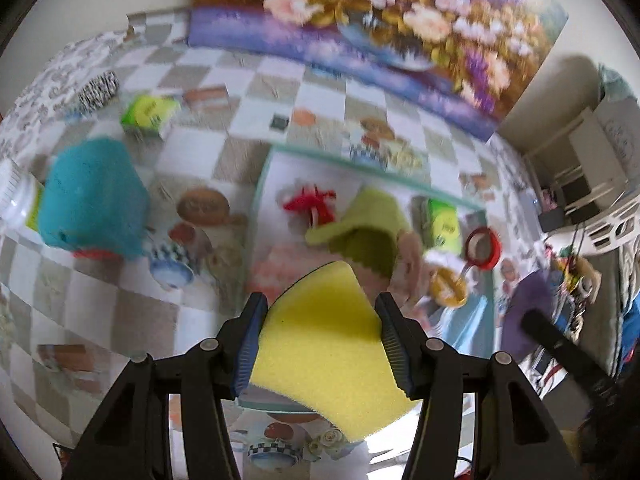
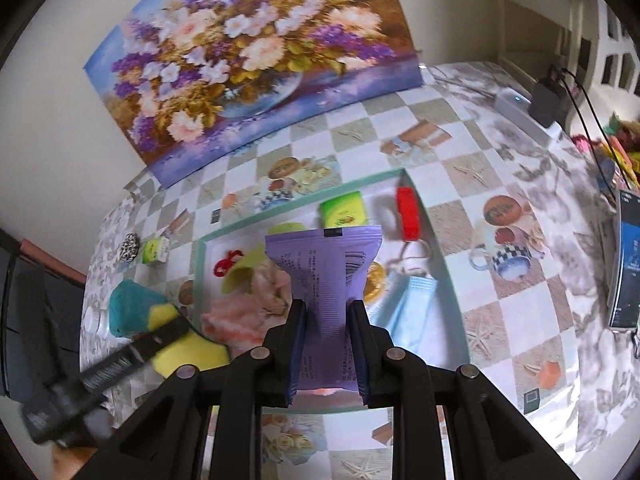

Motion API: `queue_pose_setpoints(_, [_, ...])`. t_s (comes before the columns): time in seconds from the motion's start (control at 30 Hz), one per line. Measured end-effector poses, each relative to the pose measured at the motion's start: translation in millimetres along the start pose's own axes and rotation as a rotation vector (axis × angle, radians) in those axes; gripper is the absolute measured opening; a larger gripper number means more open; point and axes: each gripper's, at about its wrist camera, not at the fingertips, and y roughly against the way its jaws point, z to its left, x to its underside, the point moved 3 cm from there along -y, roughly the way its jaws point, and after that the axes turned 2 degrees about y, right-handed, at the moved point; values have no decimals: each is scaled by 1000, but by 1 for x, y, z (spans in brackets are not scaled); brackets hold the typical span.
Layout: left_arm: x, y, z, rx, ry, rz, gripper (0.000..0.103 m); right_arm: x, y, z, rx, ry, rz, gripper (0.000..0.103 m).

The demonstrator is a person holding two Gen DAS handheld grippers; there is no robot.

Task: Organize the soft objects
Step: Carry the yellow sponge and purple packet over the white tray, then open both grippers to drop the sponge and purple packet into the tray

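Observation:
My left gripper (image 1: pixel 320 304) is shut on a yellow sponge (image 1: pixel 320 344), which it holds over the near edge of a teal-rimmed tray (image 1: pixel 348 158). Inside the tray lie a red bow (image 1: pixel 310 202), a green cloth (image 1: pixel 368 220), a green packet (image 1: pixel 442 222) and a pink cloth (image 1: pixel 408 264). My right gripper (image 2: pixel 327 306) is shut on a purple packet (image 2: pixel 324 264), held upright above the same tray (image 2: pixel 199 272). A blue face mask (image 2: pixel 412 308) lies in the tray's right half. A teal cloth (image 1: pixel 94 196) sits on the table left of the tray.
A floral painting (image 1: pixel 380 20) leans on the wall behind the table. A green packet (image 1: pixel 148 114), a zebra-patterned item (image 1: pixel 98 88) and a clear bottle (image 1: pixel 16 196) lie at the far left. A phone (image 2: pixel 624 260) and black charger (image 2: pixel 548 98) stand at the right.

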Motion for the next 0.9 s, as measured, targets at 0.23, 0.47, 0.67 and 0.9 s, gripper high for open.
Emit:
queue_pose_setpoints(0.23, [9, -34, 11, -8, 44, 59, 57, 4, -23, -8, 14, -13, 68, 24])
queue_pose_setpoints(0.47, [11, -47, 14, 1, 43, 81, 58, 11, -47, -2, 27, 10, 129, 24])
queue_pose_setpoints(0.67, [12, -58, 19, 1, 56, 93, 58, 18, -68, 3, 25, 27, 174, 24])
queue_pose_setpoints(0.9, [10, -60, 17, -1, 53, 100, 59, 19, -75, 6, 42, 43, 191, 24])
